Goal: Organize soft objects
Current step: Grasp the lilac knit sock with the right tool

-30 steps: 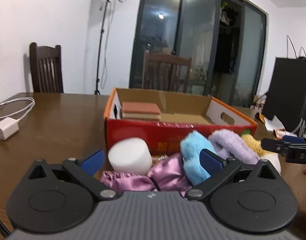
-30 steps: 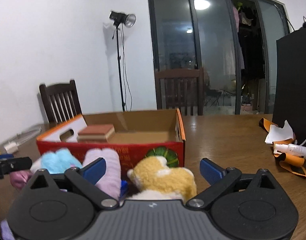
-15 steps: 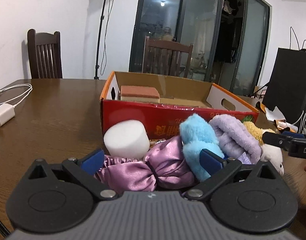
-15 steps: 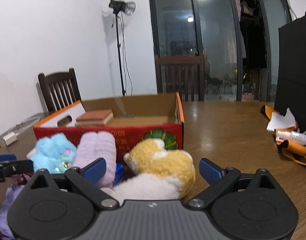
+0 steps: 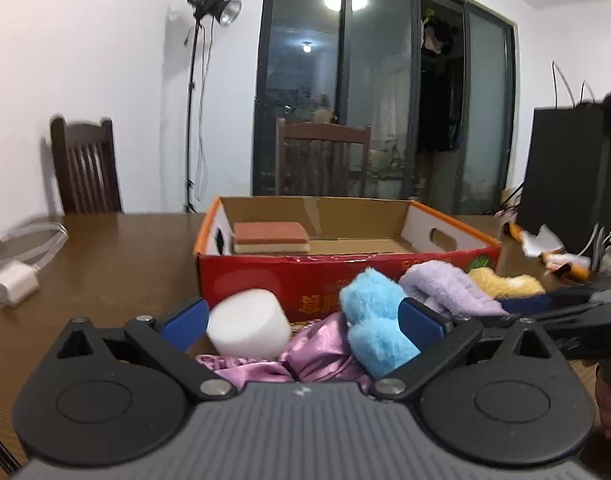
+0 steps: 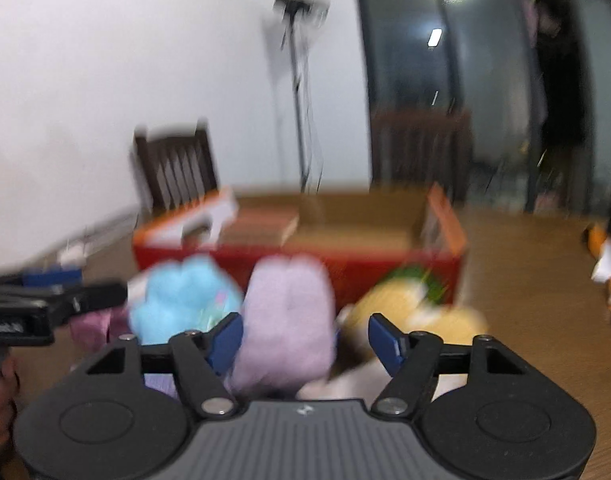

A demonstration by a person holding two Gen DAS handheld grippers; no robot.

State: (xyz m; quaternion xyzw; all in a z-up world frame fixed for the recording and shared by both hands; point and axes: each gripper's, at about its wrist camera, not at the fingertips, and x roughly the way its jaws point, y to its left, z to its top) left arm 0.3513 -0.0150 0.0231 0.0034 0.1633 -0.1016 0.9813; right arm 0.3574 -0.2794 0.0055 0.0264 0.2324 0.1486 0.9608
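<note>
The right wrist view was smeared by motion, so edges there were soft and the print on the red cardboard box [image 6: 297, 256] could not be read. In it, the right gripper [image 6: 301, 338] had just been closing, its blue pads now at a middling gap with the lilac plush [image 6: 283, 320] between them; the left pad lay against the plush's side, the right pad stood off it, next to the yellow plush toy [image 6: 417, 312], whose lower part was cut off behind the gripper body. Whether the plush was truly squeezed could not be told through the blur.

The left wrist view was sharper. The left gripper [image 5: 303, 318] stood wide apart, its pads clear of the white foam cylinder [image 5: 247, 330], the shiny mauve satin cloth [image 5: 317, 356] and the fluffy sky-blue plush [image 5: 375, 320] lying between them; the cloth's near edge was hidden under the gripper body. All the soft things were heaped on the brown wooden table [image 5: 105, 264], touching one another, against the box's near wall. Inside the box, at its left end, sat a rust-and-tan sponge [image 5: 270, 237]. A white charger with cable [image 5: 13, 282] lay far left, slightly blurred.
</note>
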